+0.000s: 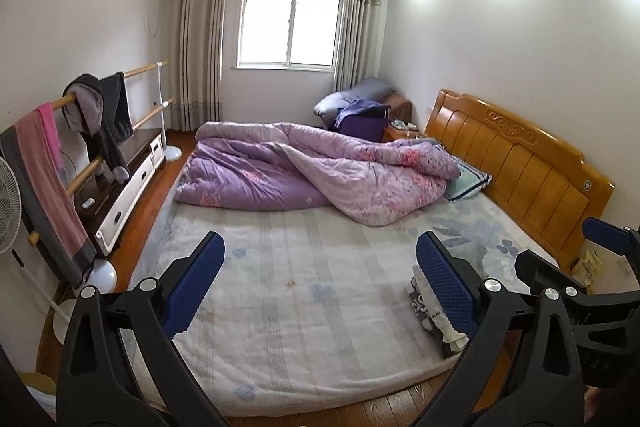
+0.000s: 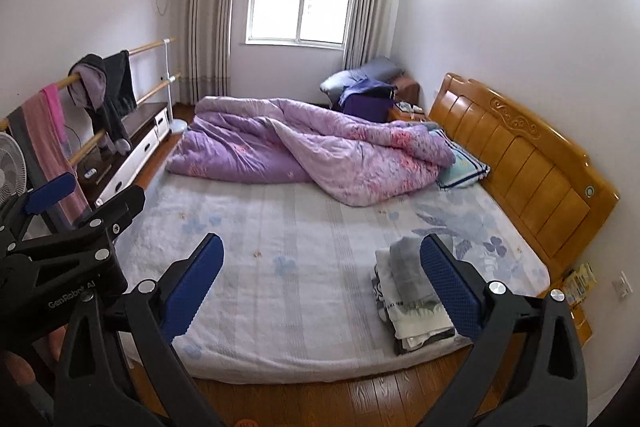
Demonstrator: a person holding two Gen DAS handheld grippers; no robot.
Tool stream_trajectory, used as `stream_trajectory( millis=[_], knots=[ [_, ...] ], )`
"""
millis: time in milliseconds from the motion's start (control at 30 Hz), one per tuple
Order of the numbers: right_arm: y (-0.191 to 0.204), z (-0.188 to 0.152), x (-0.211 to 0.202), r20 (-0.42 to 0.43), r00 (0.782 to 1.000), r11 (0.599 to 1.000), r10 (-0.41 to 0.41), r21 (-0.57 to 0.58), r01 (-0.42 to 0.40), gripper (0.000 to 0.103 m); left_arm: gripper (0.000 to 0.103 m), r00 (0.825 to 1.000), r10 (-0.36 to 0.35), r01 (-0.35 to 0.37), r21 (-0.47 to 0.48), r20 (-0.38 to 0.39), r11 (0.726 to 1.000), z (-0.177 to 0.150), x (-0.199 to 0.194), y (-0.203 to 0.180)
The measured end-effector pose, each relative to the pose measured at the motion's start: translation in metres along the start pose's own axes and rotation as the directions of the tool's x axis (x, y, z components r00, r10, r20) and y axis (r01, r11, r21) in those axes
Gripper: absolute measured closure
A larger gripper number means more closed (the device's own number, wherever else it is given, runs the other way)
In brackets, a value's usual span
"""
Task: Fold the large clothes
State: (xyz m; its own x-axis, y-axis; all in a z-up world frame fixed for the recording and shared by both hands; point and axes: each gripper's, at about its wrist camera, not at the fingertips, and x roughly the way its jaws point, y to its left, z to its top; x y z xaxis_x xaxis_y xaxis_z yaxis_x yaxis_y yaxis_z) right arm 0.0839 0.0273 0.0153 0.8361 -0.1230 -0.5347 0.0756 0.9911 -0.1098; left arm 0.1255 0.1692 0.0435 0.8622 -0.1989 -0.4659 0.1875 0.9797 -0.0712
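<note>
Stack of folded clothes [image 2: 412, 303] on quilted mattress [image 2: 280, 267]; both grippers' ribbed blue fingers [image 1: 198, 279] apart, empty.

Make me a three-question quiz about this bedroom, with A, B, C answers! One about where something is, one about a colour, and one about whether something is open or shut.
1. Where is the folded pile?
A. on the bed's near corner by the headboard
B. on the rail
C. on the floor

2. What colour is the quilt?
A. green
B. purple
C. yellow

3. How does the right gripper stand?
A. shut on the pile
B. shut on nothing
C. open, holding nothing

Answers:
1 A: the pile lies on the bed, at its near edge on the headboard side.
2 B: the quilt is purple with pink flowers.
3 C: its blue pads stand far apart, with only the sheet behind the gap.
</note>
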Motion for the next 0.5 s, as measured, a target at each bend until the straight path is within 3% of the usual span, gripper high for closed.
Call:
stream_trajectory(
  millis=[500],
  knots=[
    [-0.018,0.01,-0.001,0.054,0.998,0.999,-0.02,0.052,0.018,0.008,0.006,0.999,0.007,-0.009,0.039,0.041,0.999,0.017,-0.01,-0.016]
  ],
)
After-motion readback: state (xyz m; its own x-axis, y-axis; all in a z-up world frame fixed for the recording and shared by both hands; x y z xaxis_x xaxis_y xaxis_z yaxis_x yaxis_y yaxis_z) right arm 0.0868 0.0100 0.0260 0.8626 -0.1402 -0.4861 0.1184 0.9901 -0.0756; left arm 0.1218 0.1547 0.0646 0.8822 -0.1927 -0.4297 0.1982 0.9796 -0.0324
